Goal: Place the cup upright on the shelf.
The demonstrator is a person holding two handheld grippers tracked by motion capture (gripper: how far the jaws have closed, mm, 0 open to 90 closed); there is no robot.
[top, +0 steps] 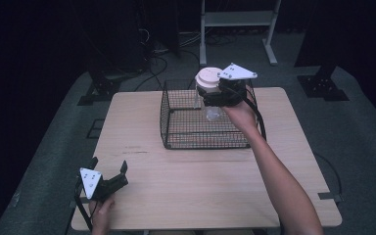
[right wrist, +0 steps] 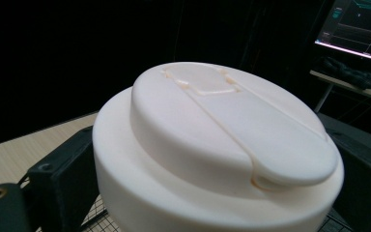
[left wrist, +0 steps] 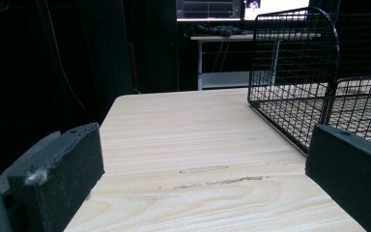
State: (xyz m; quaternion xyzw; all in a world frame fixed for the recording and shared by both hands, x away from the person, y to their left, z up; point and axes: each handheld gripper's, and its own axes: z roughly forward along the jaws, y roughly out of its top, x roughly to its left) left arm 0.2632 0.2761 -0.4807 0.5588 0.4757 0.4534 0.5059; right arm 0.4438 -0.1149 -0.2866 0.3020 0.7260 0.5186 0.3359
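Right gripper [top: 219, 93] clamped clear plastic jar with white round lid [top: 208, 77] above black wire mesh basket [top: 176, 128]. Left gripper [top: 110, 169] rested on pale wooden table [top: 196, 181], jaws spread, holding nothing.

Wood table [top: 186, 186], grey floor [top: 362, 127], white rack [top: 237, 19] behind, monitor [right wrist: 360, 26] w/ graphs.

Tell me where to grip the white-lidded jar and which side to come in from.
Grip the jar just under its wide white lid, coming in level from the side. The lid overhangs the clear body, so its rim gives the jaws a ledge. The right gripper already holds it this way above the wire basket.
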